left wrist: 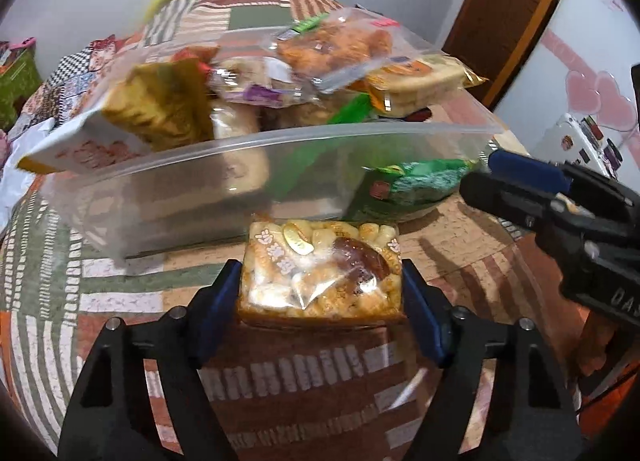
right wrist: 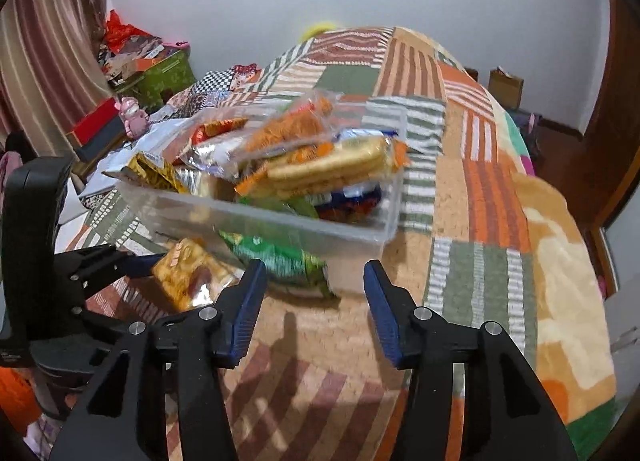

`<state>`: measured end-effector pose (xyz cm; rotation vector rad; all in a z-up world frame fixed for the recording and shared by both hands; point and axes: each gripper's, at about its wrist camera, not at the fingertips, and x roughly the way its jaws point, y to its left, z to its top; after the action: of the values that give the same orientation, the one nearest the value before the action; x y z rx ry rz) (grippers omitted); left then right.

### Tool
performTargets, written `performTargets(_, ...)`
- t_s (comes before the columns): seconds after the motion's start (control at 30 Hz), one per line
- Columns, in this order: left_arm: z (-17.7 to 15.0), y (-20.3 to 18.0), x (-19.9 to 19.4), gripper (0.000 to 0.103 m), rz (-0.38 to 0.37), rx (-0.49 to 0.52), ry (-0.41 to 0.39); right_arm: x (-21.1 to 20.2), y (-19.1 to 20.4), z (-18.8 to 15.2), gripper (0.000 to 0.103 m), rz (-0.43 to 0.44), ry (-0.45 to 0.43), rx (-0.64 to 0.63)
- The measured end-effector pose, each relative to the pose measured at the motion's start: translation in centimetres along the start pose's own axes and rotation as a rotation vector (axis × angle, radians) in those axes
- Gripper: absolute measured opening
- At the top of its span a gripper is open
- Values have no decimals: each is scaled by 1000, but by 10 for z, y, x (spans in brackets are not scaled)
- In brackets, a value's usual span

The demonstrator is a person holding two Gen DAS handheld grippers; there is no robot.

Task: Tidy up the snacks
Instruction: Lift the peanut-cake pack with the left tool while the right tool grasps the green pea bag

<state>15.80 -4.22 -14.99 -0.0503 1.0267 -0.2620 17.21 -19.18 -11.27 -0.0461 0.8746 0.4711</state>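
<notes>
1. Snack packet (left wrist: 320,271), a clear bag of puffed rice cake, sits pinched between the left tongs (left wrist: 322,293) above the quilted bed (left wrist: 120,301), just short of the bin.
2. Right tongs (right wrist: 316,301) hang spread and hold nothing, near the green packet (right wrist: 280,261).
3. Green packet lies outside, against the clear bin (left wrist: 180,185).
4. Beyond, the bin is heaped with snacks, so most sorting looks done; two packets seem left.
</notes>
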Motion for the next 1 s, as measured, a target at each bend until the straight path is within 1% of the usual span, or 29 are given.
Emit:
performTargets(0.13,-6,11,-9,76,33,-10,-17,11,4,2,47,45,33,-11)
performTargets(0.23,-14,22,-17,76,55,-26,-23,19,10,-4,47,100,84,-20)
performTargets(0.3,-18,32,-22,76,59,-44,-18,21,17,-9,47,136,116,-48)
performTargets(0.47,-23,49,-30,76,68,-70,-9,25,29,-14,49,100,147,-132)
performTargets(0.5,-24,50,-30,76,70,-72,-9,28,30,-13,57,89,156,-138)
performTargets(0.53,-24,52,-31,76,71,-74,-9,30,30,-12,70,82,159,-140)
performTargets(0.6,-26,55,-32,76,67,-83,-12,34,31,-8,79,67,157,-162)
performTargets(0.77,-30,59,-31,76,61,-90,-11,50,36,-3,80,53,215,-234)
performTargets(0.83,-30,58,-32,76,62,-83,-12,55,37,-1,86,59,225,-246)
performTargets(0.93,-29,59,-30,77,62,-73,-10,63,34,-2,96,104,264,-225)
performTargets(1.0,-30,59,-30,79,65,-68,-8,71,33,-6,97,106,303,-234)
